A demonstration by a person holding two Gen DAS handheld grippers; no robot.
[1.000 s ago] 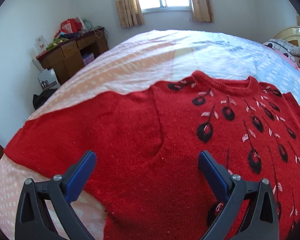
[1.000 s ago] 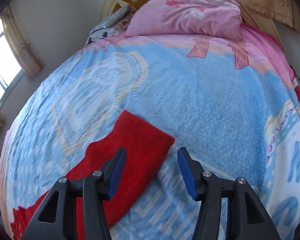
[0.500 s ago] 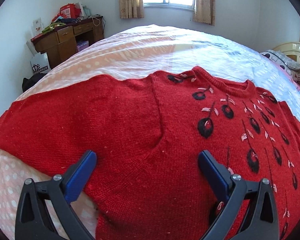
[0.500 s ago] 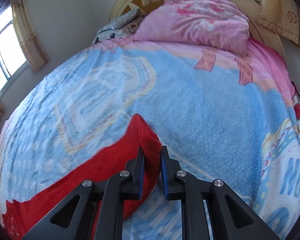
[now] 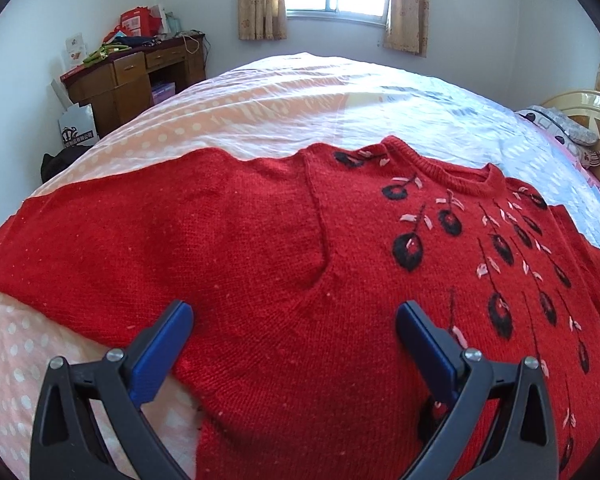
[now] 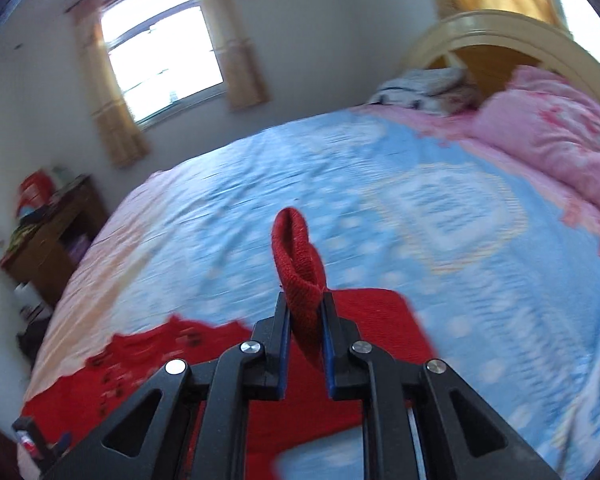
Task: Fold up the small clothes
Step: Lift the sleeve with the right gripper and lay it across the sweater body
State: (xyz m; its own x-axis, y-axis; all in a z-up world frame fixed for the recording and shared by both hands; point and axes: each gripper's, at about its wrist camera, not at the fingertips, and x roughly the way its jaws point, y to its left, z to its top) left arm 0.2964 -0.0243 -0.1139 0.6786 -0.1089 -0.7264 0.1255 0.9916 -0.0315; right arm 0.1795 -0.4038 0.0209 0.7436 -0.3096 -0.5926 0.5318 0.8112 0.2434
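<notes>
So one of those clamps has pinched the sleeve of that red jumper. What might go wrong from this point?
The right gripper holds only the narrow cuff of the red sweater, so the knit may slip out as it is carried over.

The left gripper hangs open above the body and pins nothing, so pulling the sleeve could drag the whole sweater across the bedspread and skew the fold.

The right view is blurred, which suggests a fast move; the sleeve may land crooked.

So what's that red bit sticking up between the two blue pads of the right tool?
The sweater's cuff, pinched in the shut right tool and lifted off the bed, seen in the right wrist view.
</notes>
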